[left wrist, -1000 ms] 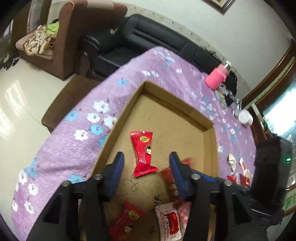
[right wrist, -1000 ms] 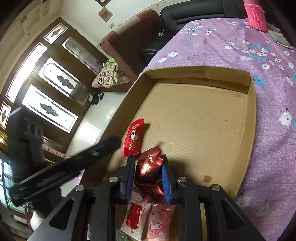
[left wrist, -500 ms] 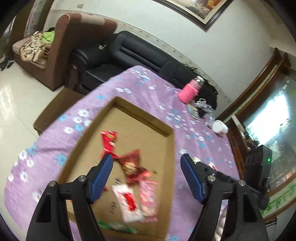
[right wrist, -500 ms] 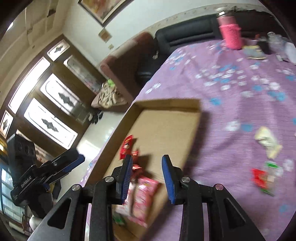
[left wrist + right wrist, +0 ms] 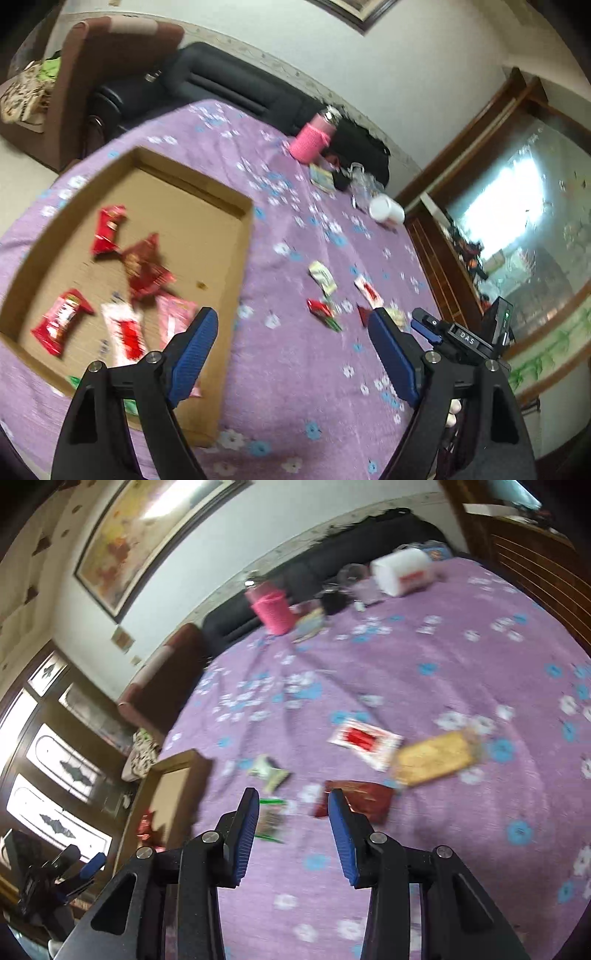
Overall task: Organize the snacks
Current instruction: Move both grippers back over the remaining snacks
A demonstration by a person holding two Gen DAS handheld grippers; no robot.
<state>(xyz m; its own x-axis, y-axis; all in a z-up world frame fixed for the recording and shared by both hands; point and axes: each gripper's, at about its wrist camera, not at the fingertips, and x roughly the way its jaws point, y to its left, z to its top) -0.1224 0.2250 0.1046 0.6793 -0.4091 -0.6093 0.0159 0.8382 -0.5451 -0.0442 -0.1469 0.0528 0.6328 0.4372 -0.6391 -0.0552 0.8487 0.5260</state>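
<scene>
A shallow cardboard box [image 5: 236,258] lies on the purple flowered tablecloth and holds several red, white and pink snack packets [image 5: 144,266]. My left gripper [image 5: 291,332] is open and empty above the box's right edge. My right gripper [image 5: 291,805] is open and empty above loose snacks on the cloth: a dark red packet [image 5: 364,799], a white-and-red packet [image 5: 364,740], a yellow biscuit packet [image 5: 436,757], a pale green packet [image 5: 269,771] and a green-edged packet [image 5: 271,821]. The box corner [image 5: 173,775] shows at left in the right wrist view.
At the table's far end stand a pink-sleeved bottle [image 5: 312,142], a white cup on its side [image 5: 386,210], a glass jar [image 5: 360,181] and a small booklet [image 5: 321,177]. A black sofa [image 5: 207,92] and a brown armchair [image 5: 92,74] lie beyond the table.
My right gripper let go of the dark red packet in the box, opened and swung right over the loose snacks. My left gripper opened wider and pulled back to the right.
</scene>
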